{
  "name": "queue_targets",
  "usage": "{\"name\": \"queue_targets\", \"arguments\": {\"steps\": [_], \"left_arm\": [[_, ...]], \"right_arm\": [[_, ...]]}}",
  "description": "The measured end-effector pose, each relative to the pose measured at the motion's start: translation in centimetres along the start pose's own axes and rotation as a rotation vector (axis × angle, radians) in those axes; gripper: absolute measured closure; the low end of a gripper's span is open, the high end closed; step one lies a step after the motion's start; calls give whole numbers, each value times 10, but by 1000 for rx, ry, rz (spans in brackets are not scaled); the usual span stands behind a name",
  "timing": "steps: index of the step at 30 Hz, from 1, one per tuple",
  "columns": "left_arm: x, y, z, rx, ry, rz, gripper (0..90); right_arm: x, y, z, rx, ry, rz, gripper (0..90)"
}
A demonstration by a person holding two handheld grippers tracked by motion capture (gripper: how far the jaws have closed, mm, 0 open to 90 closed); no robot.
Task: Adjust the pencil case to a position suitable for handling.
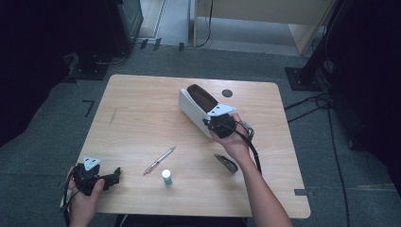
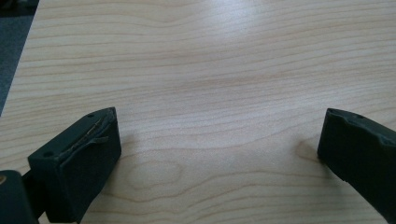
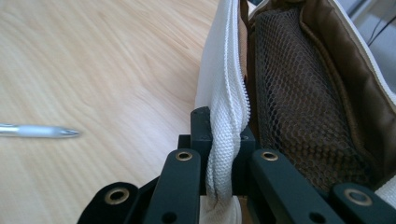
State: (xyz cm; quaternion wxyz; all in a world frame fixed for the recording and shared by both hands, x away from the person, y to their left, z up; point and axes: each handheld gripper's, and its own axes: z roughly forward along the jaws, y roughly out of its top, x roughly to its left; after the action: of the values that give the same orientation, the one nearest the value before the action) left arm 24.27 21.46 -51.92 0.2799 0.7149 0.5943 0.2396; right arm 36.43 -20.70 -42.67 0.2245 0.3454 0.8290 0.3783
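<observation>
What we count on the table

We see one white pouch (image 1: 194,109), one silver pen (image 1: 159,161), one small green-capped bottle (image 1: 166,177), one dark object (image 1: 226,163) by the right forearm, and two handheld grippers: left gripper (image 1: 112,178), right gripper (image 1: 211,124).

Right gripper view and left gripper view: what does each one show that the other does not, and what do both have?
The right gripper view shows the right claw shut on the white zipper edge of the open pouch, the brown mesh lining inside it, and the tip of a silver pen on the table. The left gripper view shows the left claw open, with bare wood between its jaws. Both share the light wooden table and a pair of black jaws rising from the bottom.
</observation>
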Motion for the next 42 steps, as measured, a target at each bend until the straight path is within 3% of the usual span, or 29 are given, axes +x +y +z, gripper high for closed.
{"name": "queue_targets", "arguments": {"steps": [5, 6, 11, 19, 30, 33, 36, 38, 42], "left_arm": [[0, 0, 0, 0, 0, 0, 0], [0, 0, 0, 0, 0, 0, 0], [0, 0, 0, 1, -3, 2, 0], [0, 0, -1, 2, -4, 4, 0], [-1, 0, 0, 0, -4, 1, 0], [-1, 0, -1, 1, -4, 1, 0], [0, 0, -1, 2, -4, 4, 0], [0, 0, -1, 2, -4, 3, 0], [0, 0, -1, 1, -4, 3, 0]], "right_arm": [[20, -1, -4, -26, 9, -13, 854], [30, -2, -5, -22, 13, -33, 854], [50, -3, -4, -18, 7, -77, 853], [71, -9, 1, 0, 2, -99, 853], [76, -19, 6, 5, 9, -104, 840], [73, -23, 9, 15, 45, -69, 749], [73, -23, 6, 3, 49, -51, 682], [71, -20, 0, -29, 63, -28, 585], [68, -17, -13, -73, 82, 8, 512]]}}
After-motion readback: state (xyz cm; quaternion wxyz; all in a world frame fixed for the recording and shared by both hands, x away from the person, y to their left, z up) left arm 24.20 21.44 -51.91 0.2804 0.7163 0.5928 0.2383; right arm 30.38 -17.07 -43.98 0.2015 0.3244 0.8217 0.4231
